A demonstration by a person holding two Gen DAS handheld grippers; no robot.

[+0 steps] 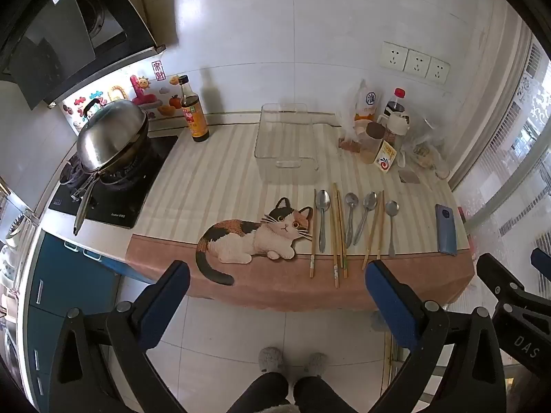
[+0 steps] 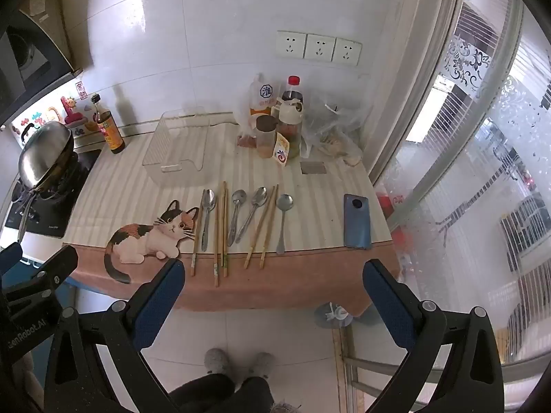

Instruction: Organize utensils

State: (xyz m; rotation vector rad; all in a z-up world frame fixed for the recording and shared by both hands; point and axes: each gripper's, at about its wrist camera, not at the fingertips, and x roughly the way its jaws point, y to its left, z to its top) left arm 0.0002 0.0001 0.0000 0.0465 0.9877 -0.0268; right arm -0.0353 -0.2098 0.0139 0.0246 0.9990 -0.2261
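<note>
Left wrist view: left tool spread wide, empty, hovering off bench front edge above floor. Four spoons and several chopsticks lie side by side on striped cloth, handles toward front edge. Clear tray behind them, empty. Phone right of utensils. Wok on stove far left.

Right wrist view: right tool spread wide, empty, off front edge. Spoons and chopsticks between cat picture and phone; clear tray beyond them, apart.
</note>
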